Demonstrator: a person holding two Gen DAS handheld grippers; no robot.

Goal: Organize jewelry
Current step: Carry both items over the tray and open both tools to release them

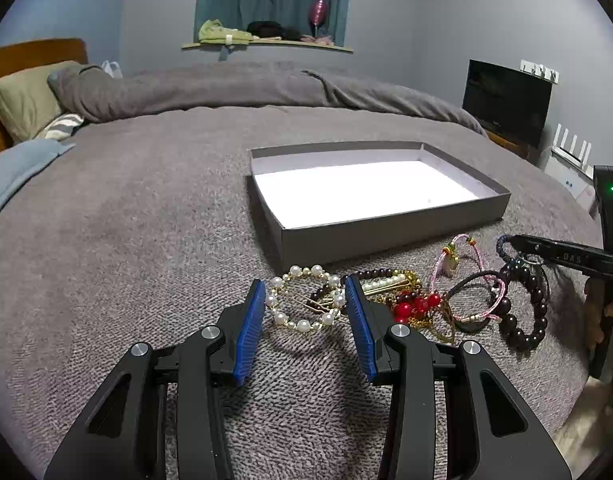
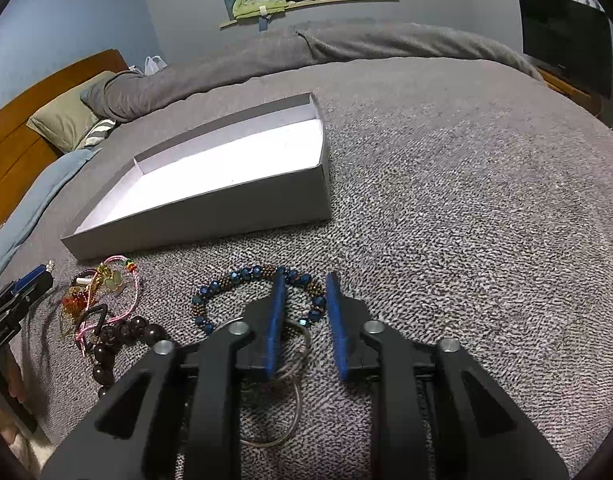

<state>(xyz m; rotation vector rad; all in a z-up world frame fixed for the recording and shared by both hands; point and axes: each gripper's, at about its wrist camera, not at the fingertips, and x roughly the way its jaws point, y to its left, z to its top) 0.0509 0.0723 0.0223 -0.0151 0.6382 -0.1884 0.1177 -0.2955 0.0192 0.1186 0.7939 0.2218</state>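
While box (image 1: 390, 236) lies flat, long axis crosswise.

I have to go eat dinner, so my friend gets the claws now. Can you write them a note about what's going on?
Left claw: open, its tips either side of the pearl bracelet, not gripping it.
Right claw: narrow gap, straddling one side of the blue bead bracelet. It's unclear whether the pads pinch it yet.
Things: all the jewelry lies on the grey blanket in front of the box, including the dark bead bracelet and red beads.
Done: nothing is in the box yet.
Left: move every piece into the box, probably the blue one first.
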